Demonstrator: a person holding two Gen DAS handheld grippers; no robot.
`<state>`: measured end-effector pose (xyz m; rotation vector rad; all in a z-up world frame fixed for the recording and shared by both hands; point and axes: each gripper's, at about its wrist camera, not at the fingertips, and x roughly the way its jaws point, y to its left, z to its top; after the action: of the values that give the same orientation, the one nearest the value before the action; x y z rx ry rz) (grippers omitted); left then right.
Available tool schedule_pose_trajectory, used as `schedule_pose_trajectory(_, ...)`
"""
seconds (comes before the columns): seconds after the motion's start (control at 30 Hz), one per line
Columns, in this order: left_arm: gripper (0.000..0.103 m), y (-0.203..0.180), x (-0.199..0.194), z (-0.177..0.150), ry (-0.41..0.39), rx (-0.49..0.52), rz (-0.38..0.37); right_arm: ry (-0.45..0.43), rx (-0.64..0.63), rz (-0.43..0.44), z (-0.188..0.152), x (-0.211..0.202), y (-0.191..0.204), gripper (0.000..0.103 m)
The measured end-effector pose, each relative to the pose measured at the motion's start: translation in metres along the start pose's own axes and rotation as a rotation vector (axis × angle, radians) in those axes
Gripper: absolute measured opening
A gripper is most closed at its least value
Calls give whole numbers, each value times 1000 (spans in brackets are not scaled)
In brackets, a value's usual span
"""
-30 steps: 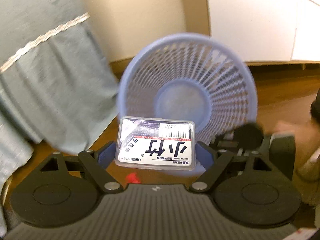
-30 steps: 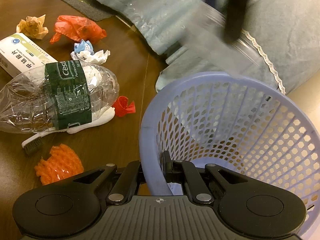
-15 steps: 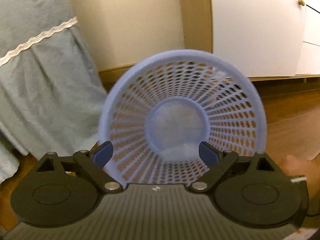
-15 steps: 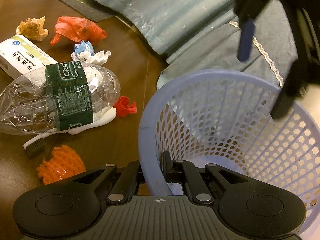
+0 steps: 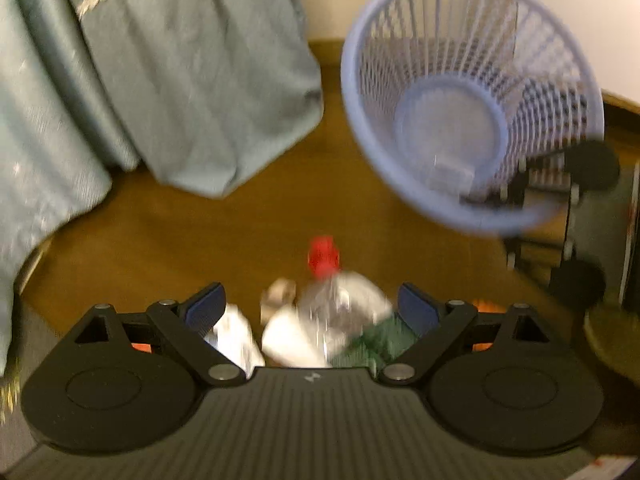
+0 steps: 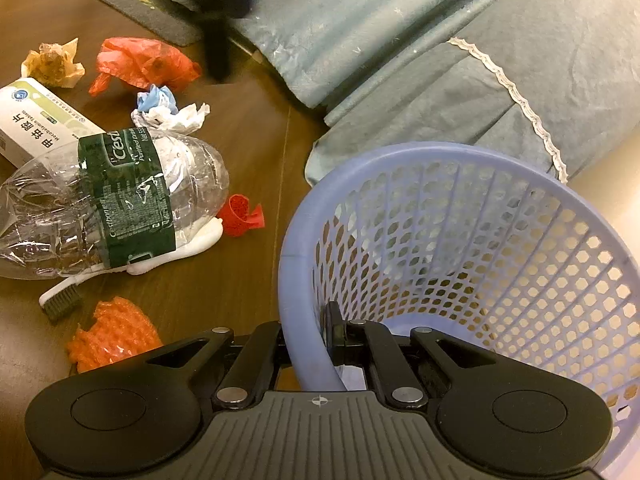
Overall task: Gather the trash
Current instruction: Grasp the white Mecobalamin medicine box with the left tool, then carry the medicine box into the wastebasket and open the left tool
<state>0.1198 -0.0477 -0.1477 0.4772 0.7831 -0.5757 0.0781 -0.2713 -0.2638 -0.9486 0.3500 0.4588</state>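
Observation:
My right gripper [image 6: 306, 338] is shut on the rim of the blue mesh basket [image 6: 460, 264], holding it tilted above the wooden floor. In the blurred left wrist view the basket [image 5: 472, 92] is at the upper right, with a small clear box [image 5: 450, 170] lying inside it. My left gripper [image 5: 312, 304] is open and empty, hovering over the crushed clear bottle [image 5: 340, 312] with a green label. That bottle [image 6: 108, 204] lies left of the basket, resting on a white toothbrush [image 6: 132, 266]. Near it lie a red scrap [image 6: 240, 216] and an orange net [image 6: 112, 334].
More litter lies on the floor at the left: a white medicine box [image 6: 36, 124], an orange plastic bag [image 6: 144, 64], a brown crumpled paper [image 6: 52, 62] and a white-blue wad [image 6: 168, 110]. A teal bedspread [image 6: 420, 40] hangs behind the basket. A grey mat [image 6: 132, 4] lies at the back.
My left gripper opened and let the small clear box drop into the basket, then swung left and down over the crushed bottle. The right gripper kept its hold on the rim.

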Motion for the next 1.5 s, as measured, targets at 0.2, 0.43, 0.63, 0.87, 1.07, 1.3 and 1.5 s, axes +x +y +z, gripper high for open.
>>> schedule_pose_trajectory(0.2, 91, -18, 1, -48, 69, -50, -4, 0, 0, 1, 0, 0, 0, 1)
schedule_pose_trajectory(0.43, 91, -26, 6, -101, 131, -9, 19, 1, 1, 1, 0, 0, 0, 1)
schedule_pose_trajectory(0.63, 90, -12, 22, -125, 185, 31, 13, 2, -2, 2, 0, -1, 0, 1)
schedule_pose_trajectory(0.87, 82, 0, 38, -136, 241, -28, -37, 2, -5, 2, 0, -1, -1, 1)
schedule_pose_trajectory(1.07, 71, 0, 35, -142, 273, -103, -58, 4, -1, 0, -1, -1, -1, 1)
schedule_pose_trajectory(1.3, 71, -9, 32, -149, 248, -94, -48, 10, -2, 1, -5, -1, -1, 1)
schedule_pose_trajectory(1.5, 67, -9, 30, -150, 241, -106, -42, 11, -2, 2, -6, -1, -2, 1)
